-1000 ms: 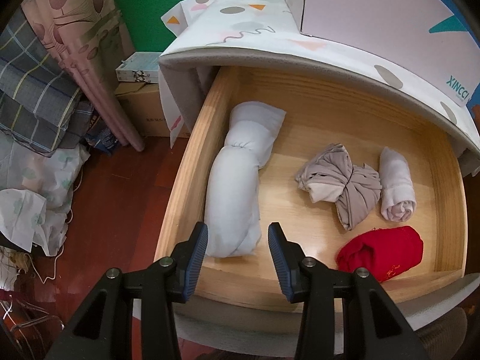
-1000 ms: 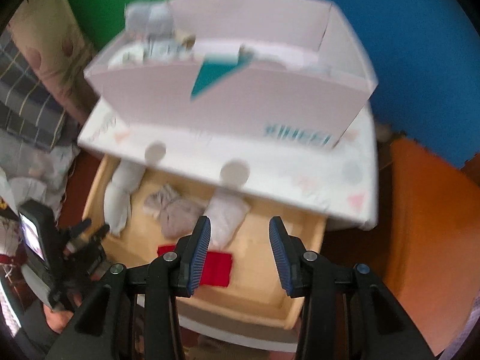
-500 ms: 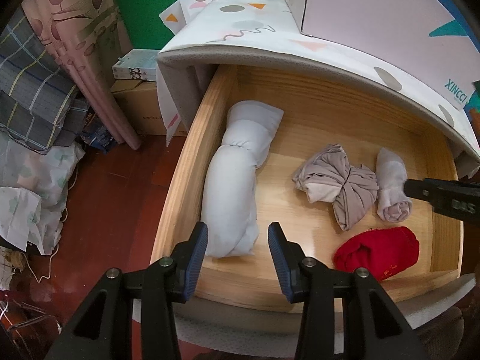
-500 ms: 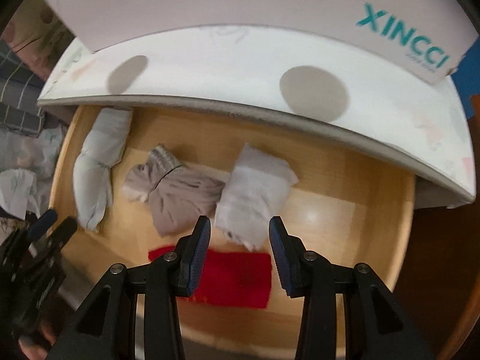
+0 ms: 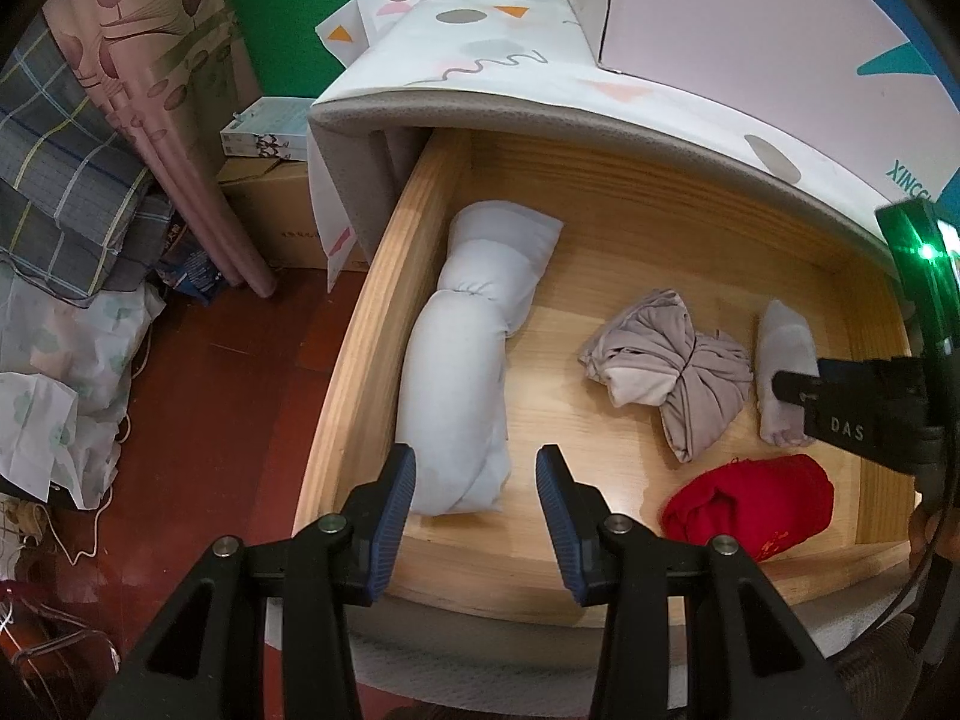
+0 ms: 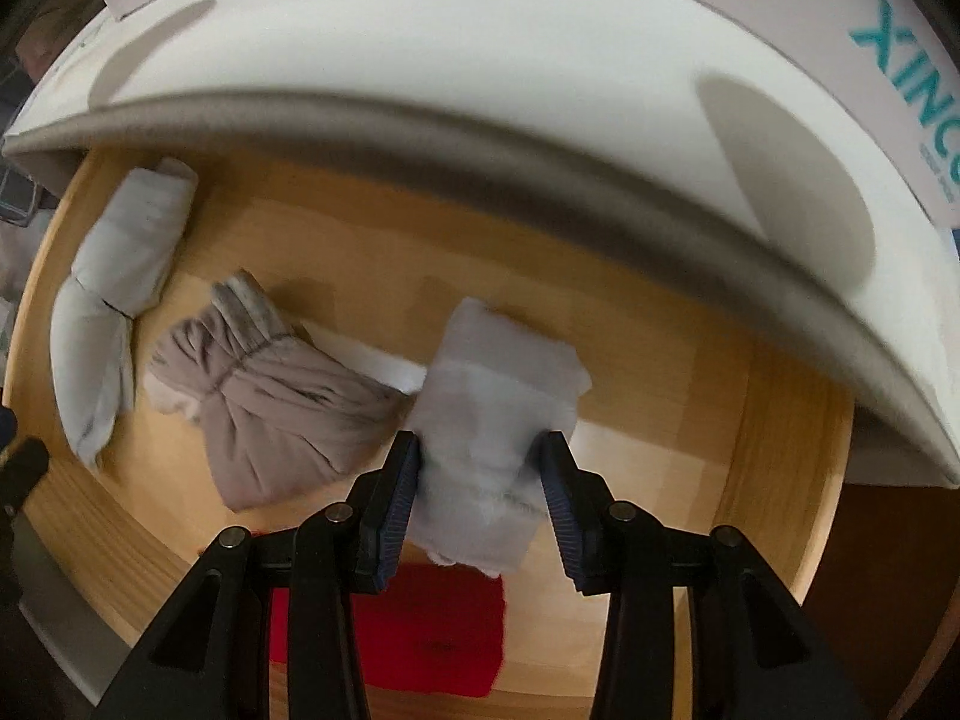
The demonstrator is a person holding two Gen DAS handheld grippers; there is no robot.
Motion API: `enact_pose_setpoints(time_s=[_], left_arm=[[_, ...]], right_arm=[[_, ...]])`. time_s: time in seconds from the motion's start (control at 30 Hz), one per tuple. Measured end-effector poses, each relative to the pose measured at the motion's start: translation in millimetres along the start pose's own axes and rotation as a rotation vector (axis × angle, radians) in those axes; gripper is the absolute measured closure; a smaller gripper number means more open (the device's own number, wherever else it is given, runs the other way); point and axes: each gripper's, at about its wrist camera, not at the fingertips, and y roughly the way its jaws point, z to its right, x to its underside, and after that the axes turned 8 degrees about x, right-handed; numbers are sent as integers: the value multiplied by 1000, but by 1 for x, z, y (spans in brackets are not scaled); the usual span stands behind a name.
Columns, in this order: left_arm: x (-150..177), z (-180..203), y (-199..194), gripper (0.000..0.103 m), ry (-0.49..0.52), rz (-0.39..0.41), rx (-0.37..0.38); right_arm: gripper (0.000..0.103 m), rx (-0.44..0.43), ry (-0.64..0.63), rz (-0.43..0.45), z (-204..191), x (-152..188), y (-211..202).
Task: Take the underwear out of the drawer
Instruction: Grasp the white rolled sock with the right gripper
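Dropping from well above the cabinet, the right claw (image 6: 480, 480) now sits low inside the open wooden drawer (image 5: 354, 360), its dark body showing at the right edge of the left wrist view, where a second ago there was nothing; the left claw (image 5: 474, 480) has kept its place over the near left corner of the drawer. Nothing in the drawer has shifted.

Right claw: its blue-padded fingers (image 6: 399, 492) straddle the pale lilac folded underwear (image 6: 492, 420), which lies right of centre in the drawer; the jaws stand part open with the cloth between them, and the picture is too blurred to tell whether the pads press on it. Left claw: jaws apart and grasping nothing, hanging above the near end of a long white roll (image 5: 468, 360) that runs along the drawer's left wall.

Between the white roll and the lilac piece lies a crumpled taupe garment (image 5: 678, 366), touching or nearly touching the lilac piece; a red folded garment (image 5: 750, 498) lies nearest the front wall, just beside the lilac piece's near end. Over the far part of the drawer hangs the patterned cabinet top (image 5: 510, 72), carrying a white box (image 5: 750, 12) with teal lettering. Left of the drawer, on the red-brown floor (image 5: 240, 372), are a pink curtain (image 5: 156, 102) and heaped cloth.
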Motion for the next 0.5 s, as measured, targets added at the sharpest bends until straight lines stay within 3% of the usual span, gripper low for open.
enact_pose_setpoints(time_s=[0.5], left_arm=[[-1, -1, 2, 60, 4, -6, -6]], right_arm=[[64, 14, 67, -102, 36, 29, 14]])
